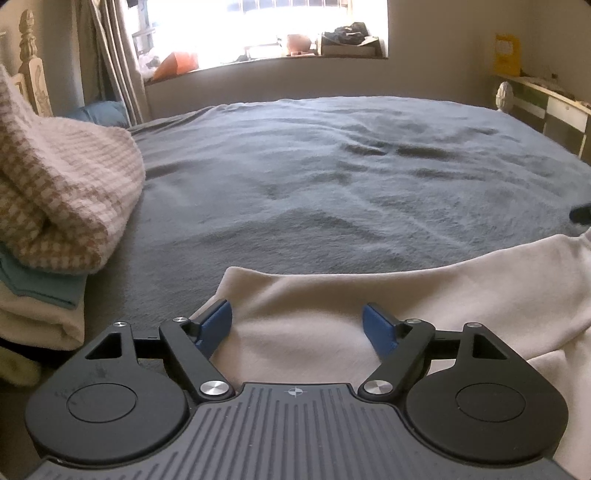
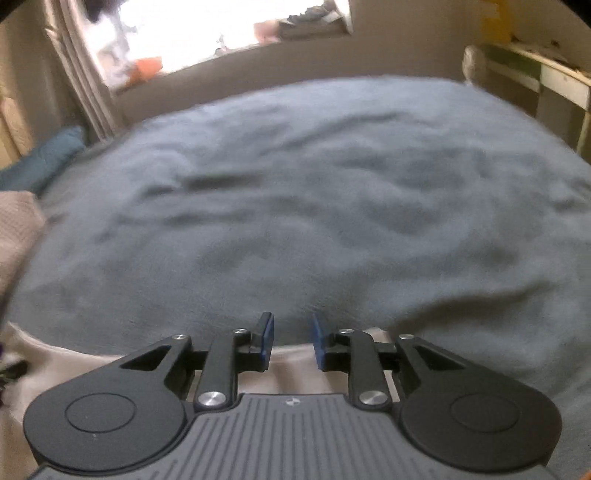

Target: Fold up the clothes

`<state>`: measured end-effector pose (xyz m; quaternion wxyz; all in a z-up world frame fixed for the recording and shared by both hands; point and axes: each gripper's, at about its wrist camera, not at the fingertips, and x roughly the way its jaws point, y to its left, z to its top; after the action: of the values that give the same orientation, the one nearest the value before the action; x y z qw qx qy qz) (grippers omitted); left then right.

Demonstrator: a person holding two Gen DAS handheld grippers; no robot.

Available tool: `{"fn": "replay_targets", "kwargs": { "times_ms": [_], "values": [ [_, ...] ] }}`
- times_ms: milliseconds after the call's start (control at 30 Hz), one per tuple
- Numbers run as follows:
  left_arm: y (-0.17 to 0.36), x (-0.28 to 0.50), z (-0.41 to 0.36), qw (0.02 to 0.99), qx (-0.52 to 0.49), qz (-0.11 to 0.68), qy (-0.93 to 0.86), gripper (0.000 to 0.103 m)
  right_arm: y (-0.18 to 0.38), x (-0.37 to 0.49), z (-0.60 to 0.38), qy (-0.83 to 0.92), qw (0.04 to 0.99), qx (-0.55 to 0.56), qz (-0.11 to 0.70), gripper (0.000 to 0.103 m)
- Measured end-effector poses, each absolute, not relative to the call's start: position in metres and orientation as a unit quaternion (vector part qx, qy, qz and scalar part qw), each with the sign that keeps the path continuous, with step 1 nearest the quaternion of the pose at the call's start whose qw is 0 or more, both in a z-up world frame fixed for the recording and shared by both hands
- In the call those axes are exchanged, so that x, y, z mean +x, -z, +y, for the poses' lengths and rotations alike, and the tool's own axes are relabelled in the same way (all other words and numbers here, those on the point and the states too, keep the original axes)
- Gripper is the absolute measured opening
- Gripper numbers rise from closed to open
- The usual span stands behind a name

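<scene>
Now the left gripper [image 1: 297, 325] gapes wide over the cream garment [image 1: 406, 306]; the right gripper [image 2: 293, 341] sits narrowly parted, empty.

Bright window [image 1: 266, 22] — grey bed [image 1: 351, 166]

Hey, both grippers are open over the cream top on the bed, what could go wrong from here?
The left gripper is spread wide over a smooth patch of the cream garment, so closing may pinch only a loose layer. The right gripper sits at the hem; it may catch the grey blanket too. The folded stack nearby could get knocked.
</scene>
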<state>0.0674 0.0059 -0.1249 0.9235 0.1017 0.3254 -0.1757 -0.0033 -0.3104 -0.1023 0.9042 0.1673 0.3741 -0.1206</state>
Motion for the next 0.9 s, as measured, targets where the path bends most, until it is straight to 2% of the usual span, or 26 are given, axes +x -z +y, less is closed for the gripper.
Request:
{"fn": "replay_targets", "kwargs": {
  "times_ms": [133, 300, 433, 567, 633, 800, 900],
  "values": [
    [0.124, 0.066, 0.008, 0.925, 0.099, 0.324, 0.174, 0.079, 0.091, -0.002, -0.266, 0.007, 0.907, 0.169, 0.387, 0.024],
    [0.123, 0.065, 0.012, 0.925, 0.097, 0.324, 0.175, 0.079, 0.122, 0.030, -0.222, -0.014, 0.897, 0.077, 0.435, 0.024],
    [0.121, 0.063, 0.018, 0.923, 0.095, 0.327, 0.179, 0.079, 0.132, 0.063, -0.231, 0.038, 0.886, 0.095, 0.453, 0.025],
    [0.120, 0.064, 0.027, 0.920, 0.086, 0.335, 0.184, 0.080, 0.089, 0.044, -0.216, -0.010, 0.908, 0.119, 0.401, 0.027],
    [0.122, 0.067, 0.032, 0.919, 0.076, 0.344, 0.176, 0.086, 0.083, 0.039, -0.199, -0.059, 0.901, 0.132, 0.409, 0.027],
    [0.125, 0.074, 0.044, 0.916, 0.045, 0.364, 0.164, 0.087, 0.120, 0.057, -0.156, -0.083, 0.890, 0.067, 0.443, 0.029],
    [0.120, 0.073, 0.051, 0.916, 0.042, 0.367, 0.157, 0.086, 0.124, 0.072, -0.162, -0.062, 0.885, 0.114, 0.448, 0.030]
  ]
}}
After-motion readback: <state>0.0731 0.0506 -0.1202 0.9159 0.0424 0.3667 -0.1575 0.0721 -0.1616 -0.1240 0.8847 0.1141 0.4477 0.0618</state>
